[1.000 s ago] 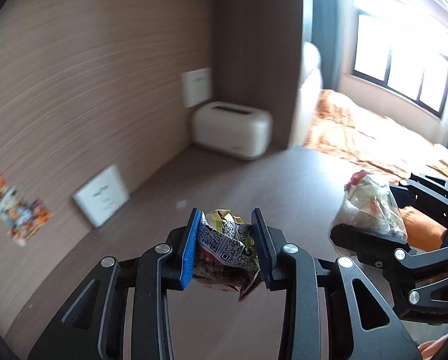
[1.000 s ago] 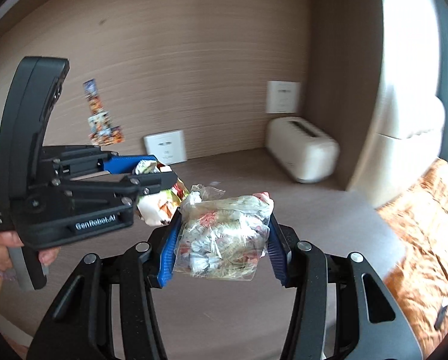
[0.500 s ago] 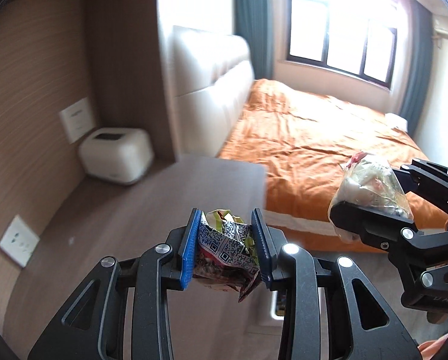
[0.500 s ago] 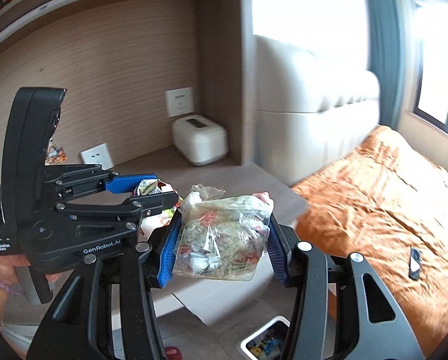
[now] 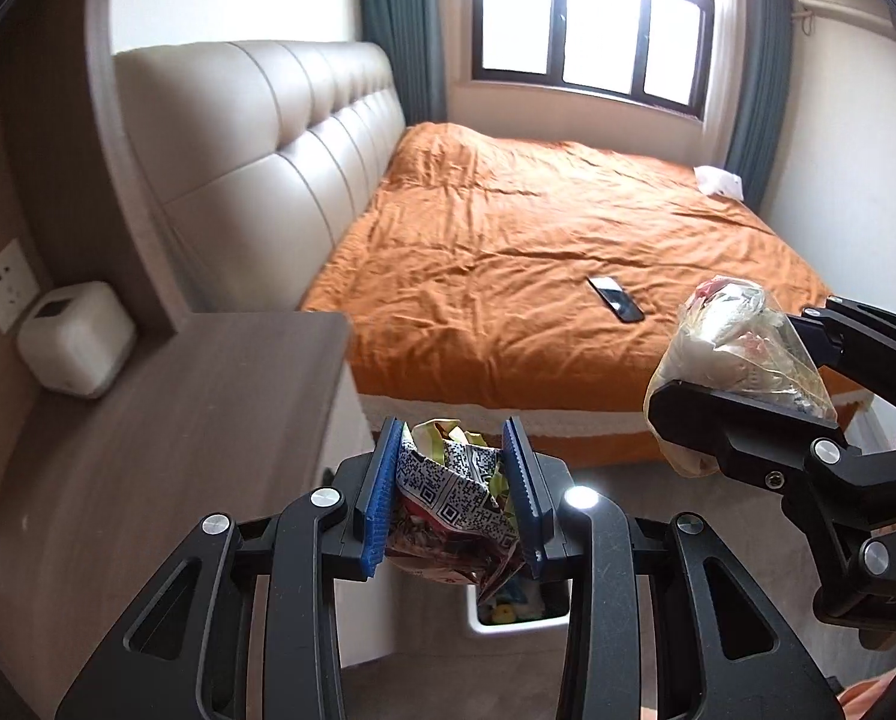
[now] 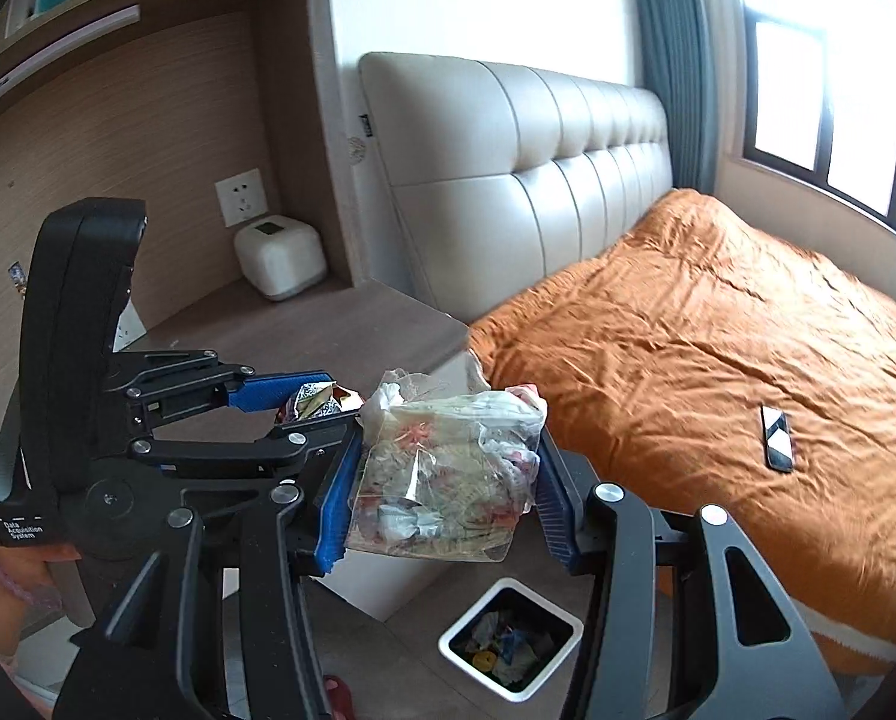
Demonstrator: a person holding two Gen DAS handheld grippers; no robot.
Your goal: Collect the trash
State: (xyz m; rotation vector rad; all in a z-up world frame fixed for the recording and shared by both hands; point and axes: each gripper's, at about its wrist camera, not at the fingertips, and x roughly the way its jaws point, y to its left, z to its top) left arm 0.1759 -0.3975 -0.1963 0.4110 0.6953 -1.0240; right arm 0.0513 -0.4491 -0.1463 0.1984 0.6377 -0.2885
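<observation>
Your left gripper [image 5: 455, 495] is clamped narrow on one crumpled snack wrapper printed with QR codes [image 5: 451, 501], its two blue ribbed pads [image 5: 377, 498] pressing the foil from either side. Your right gripper [image 6: 444, 477] stands at a middling spread, its own two blue pads [image 6: 335, 495] squeezing one clear plastic bag stuffed with paper scraps [image 6: 448, 468]; in the left wrist view that same bag [image 5: 730, 348] bulges out above the black jaw at the right edge. Both loads hang in the air, side by side. Directly below them, on the grey floor, stands one white square-rimmed bin with a black liner [image 6: 565, 621], already holding a heap of coloured scraps, just beside the foot of a white-sided wooden bedside desk [image 5: 165, 420]. At the desk's back corner sits one small white rounded box [image 5: 75, 339], with one white wall socket [image 6: 242, 197] above it. Beyond lies one bed under a rumpled orange cover [image 5: 538, 252], one black phone [image 5: 616, 298] lying flat on it and one small white crumpled piece [image 5: 719, 181] near its far corner. One beige padded headboard [image 5: 255, 138] backs the bed, and one dark-framed window [image 5: 592, 18] between two grey-blue curtains [image 5: 402, 30] closes the room.
</observation>
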